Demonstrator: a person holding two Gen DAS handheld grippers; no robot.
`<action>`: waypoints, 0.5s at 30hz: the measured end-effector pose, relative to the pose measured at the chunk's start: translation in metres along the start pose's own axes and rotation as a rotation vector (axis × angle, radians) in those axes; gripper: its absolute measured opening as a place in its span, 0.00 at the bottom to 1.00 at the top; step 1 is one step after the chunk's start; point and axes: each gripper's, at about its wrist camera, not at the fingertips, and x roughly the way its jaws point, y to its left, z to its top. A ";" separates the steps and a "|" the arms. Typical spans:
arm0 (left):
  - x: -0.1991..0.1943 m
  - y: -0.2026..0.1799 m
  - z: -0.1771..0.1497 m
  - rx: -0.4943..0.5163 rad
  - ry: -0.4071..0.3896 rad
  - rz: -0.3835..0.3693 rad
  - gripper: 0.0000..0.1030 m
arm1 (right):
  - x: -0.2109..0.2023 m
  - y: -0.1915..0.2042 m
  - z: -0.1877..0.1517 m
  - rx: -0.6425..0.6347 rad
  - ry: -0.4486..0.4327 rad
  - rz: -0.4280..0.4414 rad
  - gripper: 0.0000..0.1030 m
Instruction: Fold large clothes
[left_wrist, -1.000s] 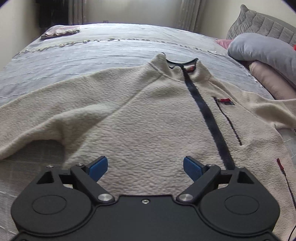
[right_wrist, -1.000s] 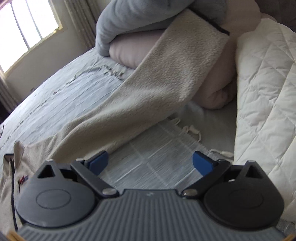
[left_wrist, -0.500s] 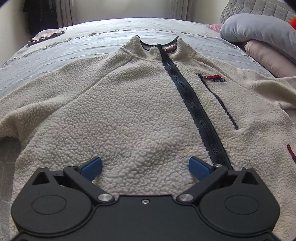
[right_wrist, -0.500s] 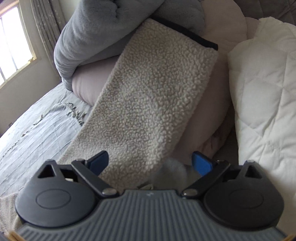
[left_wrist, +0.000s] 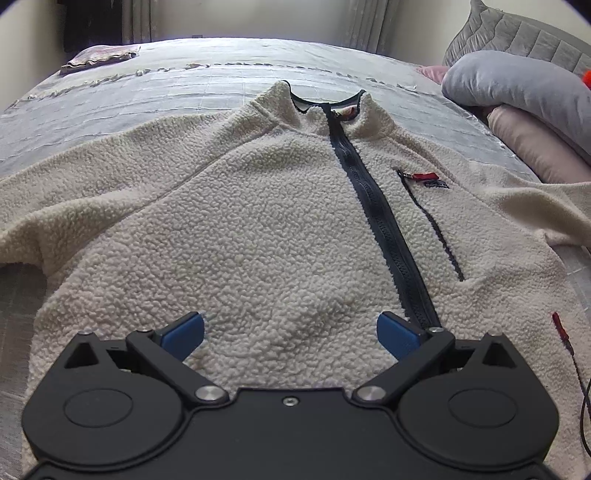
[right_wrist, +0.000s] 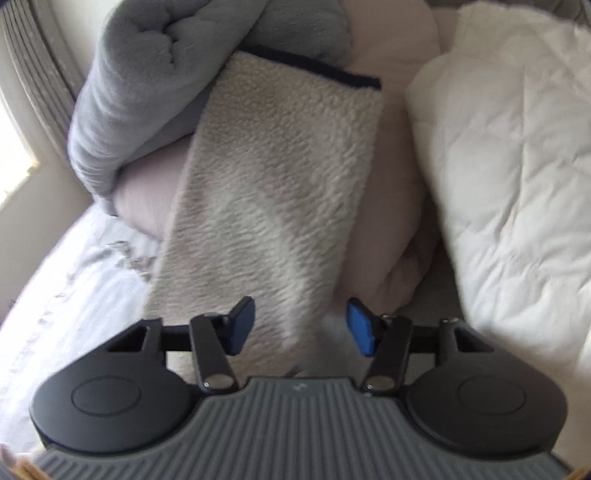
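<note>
Right wrist: sleeve (right_wrist: 273, 192) lies between closing right hand-held gripper (right_wrist: 301, 328) jaws.

The left gripper (left_wrist: 290, 334) fills the lower part of its frame with a matte black body: two rounded lobes, each stamped with a shallow circular disc, joined by a flat black plate with one small silver screw at its centre. Two angled black link arms pivot on shiny silver rivets and end in blue pads (left_wrist: 183, 334). Triangular cut-outs sit at the outer shoulders.

The right gripper (right_wrist: 301, 326) has the same black lobes, discs, rivets and blue pads (right_wrist: 360, 328), but its middle plate is grey and ribbed with parallel ridges.
</note>
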 end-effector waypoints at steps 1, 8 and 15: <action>-0.001 0.001 0.000 -0.003 0.000 -0.001 0.98 | 0.003 -0.001 -0.001 0.020 0.023 0.040 0.51; -0.006 0.008 -0.004 0.017 0.005 0.011 0.98 | 0.031 -0.002 -0.009 0.066 0.072 0.027 0.74; -0.004 0.016 0.001 -0.010 0.000 -0.010 0.98 | 0.024 0.009 -0.017 -0.019 0.000 0.136 0.16</action>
